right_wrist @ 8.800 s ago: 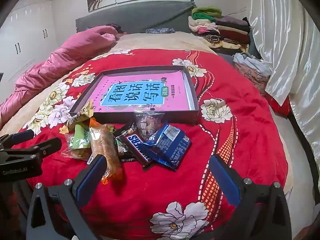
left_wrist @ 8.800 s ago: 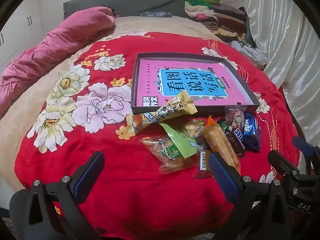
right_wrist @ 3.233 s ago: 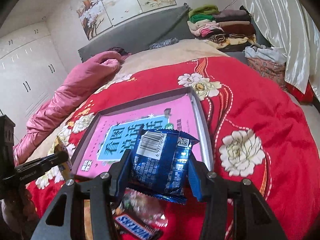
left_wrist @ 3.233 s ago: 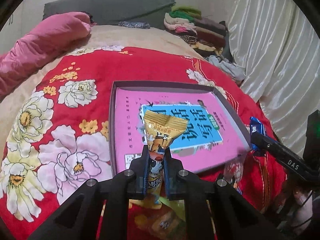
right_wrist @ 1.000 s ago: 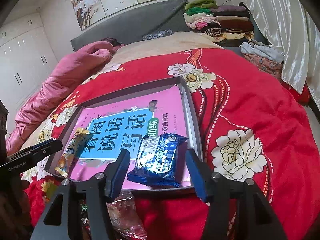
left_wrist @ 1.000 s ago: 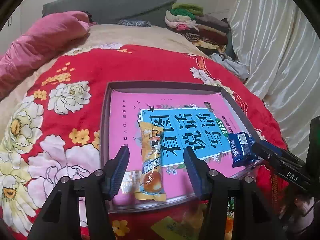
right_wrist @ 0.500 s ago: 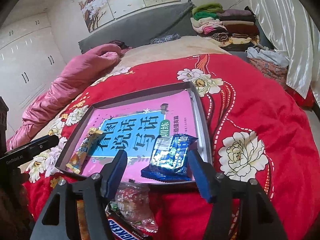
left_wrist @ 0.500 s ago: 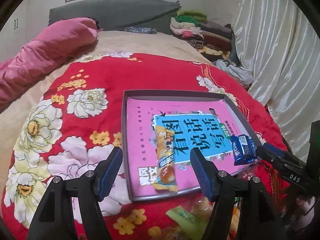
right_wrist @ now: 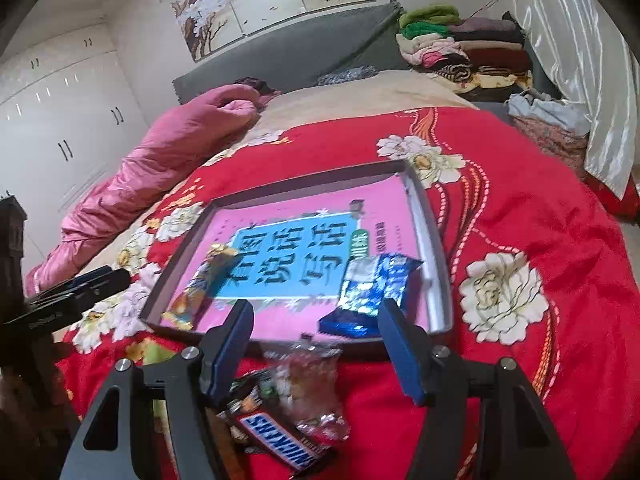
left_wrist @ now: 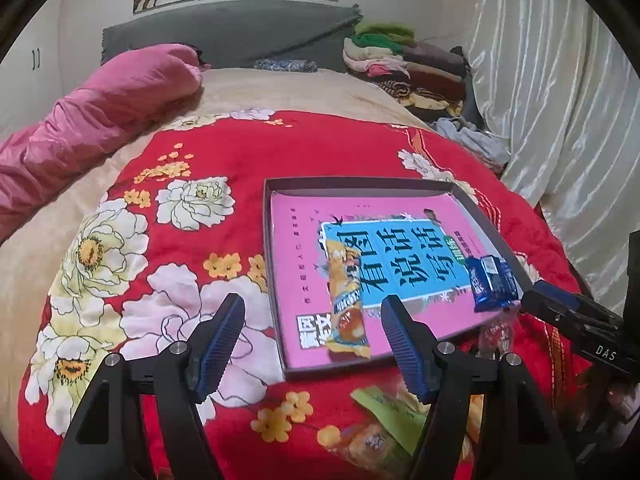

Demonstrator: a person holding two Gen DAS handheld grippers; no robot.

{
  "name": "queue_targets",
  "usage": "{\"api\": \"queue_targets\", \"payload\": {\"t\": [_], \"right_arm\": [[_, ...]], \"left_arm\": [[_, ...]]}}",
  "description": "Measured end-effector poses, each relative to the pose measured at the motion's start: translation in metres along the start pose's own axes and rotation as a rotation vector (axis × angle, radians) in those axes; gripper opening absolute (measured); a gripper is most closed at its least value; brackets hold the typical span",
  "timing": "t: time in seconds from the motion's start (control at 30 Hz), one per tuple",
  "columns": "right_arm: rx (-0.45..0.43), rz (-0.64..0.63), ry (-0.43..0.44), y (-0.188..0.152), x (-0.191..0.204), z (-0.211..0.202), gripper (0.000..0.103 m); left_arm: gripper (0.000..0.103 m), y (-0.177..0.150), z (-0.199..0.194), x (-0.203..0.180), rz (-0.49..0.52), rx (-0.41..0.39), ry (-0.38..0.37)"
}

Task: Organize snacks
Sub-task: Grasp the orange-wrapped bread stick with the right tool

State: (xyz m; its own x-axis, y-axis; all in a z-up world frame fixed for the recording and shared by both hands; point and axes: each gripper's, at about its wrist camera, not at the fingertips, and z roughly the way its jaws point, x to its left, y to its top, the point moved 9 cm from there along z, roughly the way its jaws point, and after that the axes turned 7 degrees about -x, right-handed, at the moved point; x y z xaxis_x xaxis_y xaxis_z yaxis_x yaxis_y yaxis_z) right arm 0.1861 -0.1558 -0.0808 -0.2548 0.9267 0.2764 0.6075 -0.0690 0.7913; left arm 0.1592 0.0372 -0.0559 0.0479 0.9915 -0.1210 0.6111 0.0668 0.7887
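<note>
A shallow grey box (left_wrist: 276, 264) with a pink printed bottom lies on the red floral blanket. In it lie a yellow snack bar (left_wrist: 346, 304) at the left and a blue packet (left_wrist: 490, 282) at the right; both also show in the right wrist view, the bar (right_wrist: 200, 292) and the packet (right_wrist: 372, 294). My left gripper (left_wrist: 312, 344) is open and empty, just in front of the box. My right gripper (right_wrist: 316, 348) is open and empty above a clear wrapped snack (right_wrist: 312, 384) and a Snickers bar (right_wrist: 280, 438).
More snacks lie in front of the box, among them a green-labelled packet (left_wrist: 384, 408). A pink duvet (left_wrist: 100, 116) lies at the far left. Folded clothes (left_wrist: 400, 64) are stacked at the headboard. White curtains (left_wrist: 560, 100) hang at the right.
Both grippers have drawn back a little from the box and stay open. The yellow bar and blue packet lie where they were set down.
</note>
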Motion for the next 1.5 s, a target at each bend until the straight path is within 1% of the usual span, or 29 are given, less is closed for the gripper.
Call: {"api": "queue_targets", "payload": {"t": [0.13,0.33,0.53,0.83,1.07,1.3,1.4,1.5], "right_arm": [[0.003,-0.008,0.016,-0.003,0.009,-0.006,0.064],[0.012,-0.031,0.031,-0.009,0.022,-0.013,0.065],[0.041,-0.048,0.051,-0.020,0.034,-0.022,0.064],[0.068,-0.083,0.051,-0.035,0.043,-0.030,0.064],[0.086,-0.111,0.056,-0.042,0.051,-0.034,0.065],[0.118,-0.134,0.081,-0.053,0.062,-0.036,0.065],[0.132,-0.141,0.091,-0.058,0.067,-0.037,0.064],[0.146,-0.151,0.098,-0.063,0.070,-0.036,0.064]], "left_arm": [[0.073,-0.007,-0.005,0.000,0.011,0.015,-0.004],[0.073,-0.020,-0.009,0.004,0.001,0.046,-0.010],[0.073,-0.034,-0.015,0.002,0.030,0.075,-0.017],[0.073,-0.052,-0.021,-0.005,0.075,0.111,-0.036],[0.073,-0.059,-0.025,-0.007,0.095,0.120,-0.046],[0.073,-0.072,-0.028,-0.012,0.121,0.154,-0.069],[0.073,-0.078,-0.028,-0.017,0.123,0.171,-0.091],[0.073,-0.083,-0.028,-0.025,0.150,0.178,-0.108]]}}
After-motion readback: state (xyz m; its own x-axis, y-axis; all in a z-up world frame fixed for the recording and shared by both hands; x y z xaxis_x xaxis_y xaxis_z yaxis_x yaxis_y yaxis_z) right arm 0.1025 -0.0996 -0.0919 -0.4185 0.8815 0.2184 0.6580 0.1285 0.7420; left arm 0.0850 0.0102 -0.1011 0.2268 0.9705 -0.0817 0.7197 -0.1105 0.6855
